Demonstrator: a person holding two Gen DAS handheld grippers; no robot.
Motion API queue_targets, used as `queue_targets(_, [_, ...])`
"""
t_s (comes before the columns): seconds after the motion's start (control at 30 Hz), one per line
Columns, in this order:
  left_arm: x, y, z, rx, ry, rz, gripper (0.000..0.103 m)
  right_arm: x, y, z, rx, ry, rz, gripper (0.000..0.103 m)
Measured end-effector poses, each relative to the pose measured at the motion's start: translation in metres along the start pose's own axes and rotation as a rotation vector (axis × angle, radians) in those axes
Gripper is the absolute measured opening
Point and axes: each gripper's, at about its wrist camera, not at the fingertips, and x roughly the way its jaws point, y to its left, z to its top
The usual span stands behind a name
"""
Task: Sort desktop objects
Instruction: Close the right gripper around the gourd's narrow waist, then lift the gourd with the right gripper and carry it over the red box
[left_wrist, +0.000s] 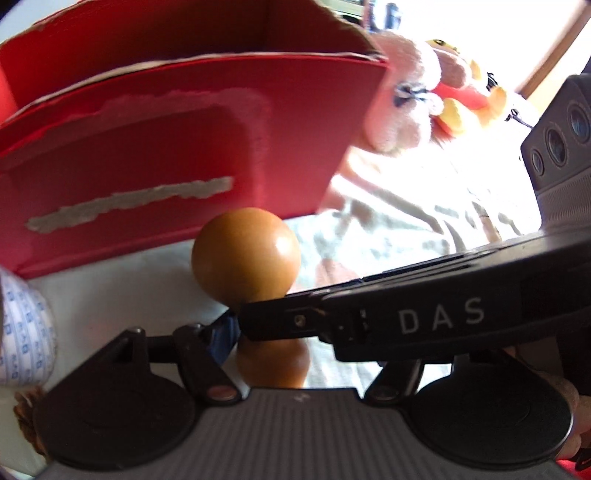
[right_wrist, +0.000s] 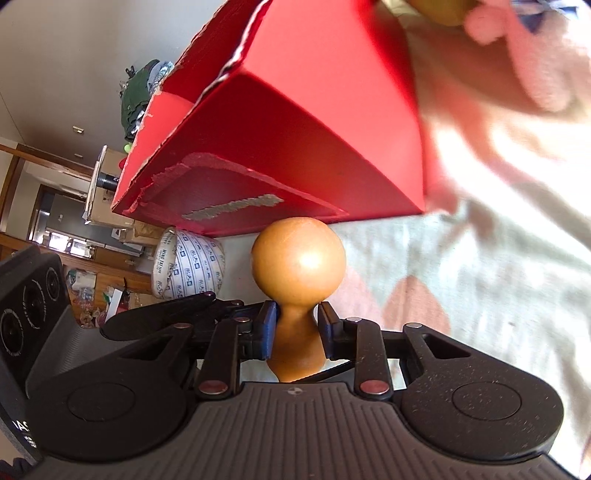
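Right gripper (right_wrist: 297, 334): I see it pinching the gourd (right_wrist: 298, 254) at the neck.
Left gripper (left_wrist: 236, 332): state unclear, crowding the same neck.
Risk: the smooth gourd slipping, hitting the box (right_wrist: 295, 110).

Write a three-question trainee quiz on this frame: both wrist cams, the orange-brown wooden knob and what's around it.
1. True or false: the right gripper has its jaws on the narrow neck of the orange-brown wooden gourd-shaped knob.
2. What stands directly behind the knob? A: red cardboard box. B: green glass bottle. C: metal bowl.
3. Fill in: in the right wrist view, the white tape roll with blue print lies to the ___ of the knob.

Key: 1 true; 2 A; 3 left.
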Motion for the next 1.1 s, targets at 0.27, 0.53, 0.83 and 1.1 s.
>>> queue_targets(0.27, [-0.007,-0.049,0.007,0.118,-0.021,-0.053,0.071,-0.052,-0.016,-0.019,0.035,-0.109,-0.042,0.029])
queue_targets(0.53, [-0.043,-0.091,0.024,0.234,-0.121,-0.071,0.071,-0.109,-0.003,-0.023,0.001,-0.265,-0.061,0.029])
queue_targets(0.83, [-0.090,-0.104,0.064,0.304,-0.257,-0.070,0.071,-0.137,0.048,0.006,-0.110,-0.393,-0.085,0.029])
queue_targets(1.1, [-0.130,-0.070,0.100,0.295,-0.329,-0.052,0.071,-0.132,0.091,0.052,-0.207,-0.407,-0.065,0.029])
